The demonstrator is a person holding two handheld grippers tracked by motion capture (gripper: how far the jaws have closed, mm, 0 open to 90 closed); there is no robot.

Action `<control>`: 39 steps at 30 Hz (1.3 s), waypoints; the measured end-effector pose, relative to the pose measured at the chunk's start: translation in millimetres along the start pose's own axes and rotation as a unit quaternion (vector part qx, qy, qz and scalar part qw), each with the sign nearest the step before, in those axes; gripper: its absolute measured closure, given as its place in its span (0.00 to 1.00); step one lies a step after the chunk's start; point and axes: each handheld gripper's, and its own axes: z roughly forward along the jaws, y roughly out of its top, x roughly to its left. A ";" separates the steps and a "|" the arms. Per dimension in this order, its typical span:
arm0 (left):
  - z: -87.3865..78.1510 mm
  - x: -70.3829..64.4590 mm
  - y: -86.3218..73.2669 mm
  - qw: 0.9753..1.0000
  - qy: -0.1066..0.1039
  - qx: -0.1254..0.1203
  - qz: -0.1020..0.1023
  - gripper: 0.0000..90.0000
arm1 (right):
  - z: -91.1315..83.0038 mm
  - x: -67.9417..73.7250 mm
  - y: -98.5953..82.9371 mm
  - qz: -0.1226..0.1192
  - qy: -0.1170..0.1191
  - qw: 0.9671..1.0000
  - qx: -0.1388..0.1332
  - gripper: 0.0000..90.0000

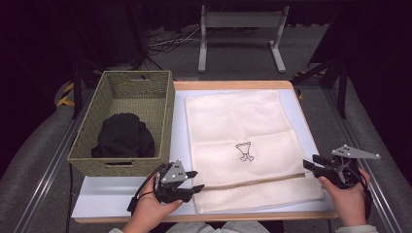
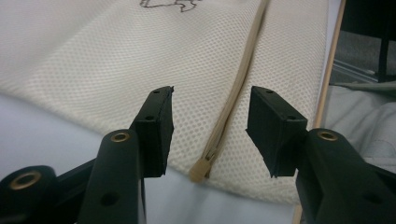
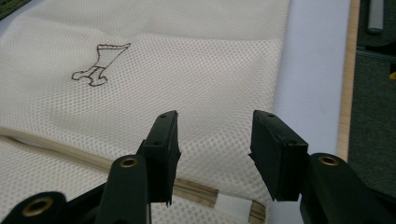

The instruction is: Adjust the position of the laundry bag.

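A cream mesh laundry bag (image 1: 243,145) lies flat on the white mat, with a small embroidered figure (image 1: 244,151) at its middle and a tan zipper (image 1: 252,182) running across its near end. My left gripper (image 1: 195,181) stands open at the bag's near left corner; in the left gripper view the zipper's end tab (image 2: 201,169) lies between the jaws of the left gripper (image 2: 210,126). My right gripper (image 1: 311,165) is open at the bag's right edge. In the right gripper view the right gripper (image 3: 215,149) hovers over the mesh bag (image 3: 187,84) above the zipper (image 3: 191,189).
A woven basket (image 1: 167,116) stands at the left of the table with a black garment (image 1: 124,136) inside. The wooden table edge (image 1: 233,85) frames the white mat (image 1: 121,194). A metal stand (image 1: 240,22) is on the floor beyond.
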 end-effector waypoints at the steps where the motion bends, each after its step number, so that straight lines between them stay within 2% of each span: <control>1: 4.1 -0.3 1.1 1.000 -0.003 0.005 0.004 0.56 | 0.7 1.0 0.3 -0.001 0.003 1.000 0.001 0.58; 8: 29.6 -0.8 2.9 0.999 -0.023 0.030 0.010 0.55 | 3.9 6.8 2.2 -0.011 0.025 1.000 0.003 0.57; 15: 42.1 2.0 -1.2 0.998 -0.024 0.052 0.013 0.55 | 5.7 8.9 3.1 -0.013 0.048 0.999 0.007 0.56; 19: 42.8 3.1 -3.1 0.998 -0.014 0.063 0.016 0.62 | 6.1 10.7 3.9 -0.015 0.059 0.998 0.007 0.56; 20: 43.3 4.3 -4.0 0.997 -0.007 0.071 0.028 0.62 | 6.3 11.2 4.1 -0.016 0.062 0.998 0.007 0.56; 22: 44.4 4.4 -5.8 0.997 -0.008 0.071 0.034 0.69 | 7.0 13.3 4.7 -0.016 0.071 0.997 0.008 0.56; 23: 44.5 4.1 -5.7 0.997 -0.010 0.073 0.040 0.69 | 7.4 13.8 4.9 -0.016 0.074 0.997 0.007 0.56; 24: 44.8 3.1 -5.5 0.996 -0.017 0.075 0.052 0.76 | 7.9 14.5 5.4 -0.018 0.080 0.997 0.007 0.56; 27: 45.0 3.0 -6.1 0.996 -0.021 0.074 0.053 0.86 | 7.9 15.2 5.8 -0.018 0.083 0.996 0.007 0.56; 29: 44.4 7.2 -7.2 0.996 -0.029 0.069 0.038 0.89 | 7.8 15.6 6.1 -0.018 0.086 0.996 0.005 0.56; 31: 44.3 8.3 -7.3 0.997 -0.028 0.068 0.036 0.93 | 7.8 15.6 6.1 -0.018 0.087 0.996 0.006 0.56; 33: 44.5 7.7 -6.1 0.997 -0.023 0.071 0.037 0.95 | 7.9 15.3 6.1 -0.018 0.087 0.996 0.006 0.56; 35: 44.8 2.4 -2.2 0.995 -0.003 0.083 0.047 0.96 | 8.3 15.4 6.2 -0.018 0.089 0.996 0.006 0.56; 36: 44.8 2.4 -2.2 0.995 -0.003 0.083 0.047 0.97 | 8.5 15.8 6.3 -0.018 0.089 0.996 0.006 0.56; 37: 43.2 0.7 0.5 0.994 0.012 0.092 0.054 0.97 | 8.5 16.2 6.5 -0.018 0.089 0.996 0.006 0.56; 39: 38.4 3.6 1.2 0.994 0.022 0.093 0.053 0.97 | 8.5 17.1 7.0 -0.019 0.090 0.996 0.006 0.56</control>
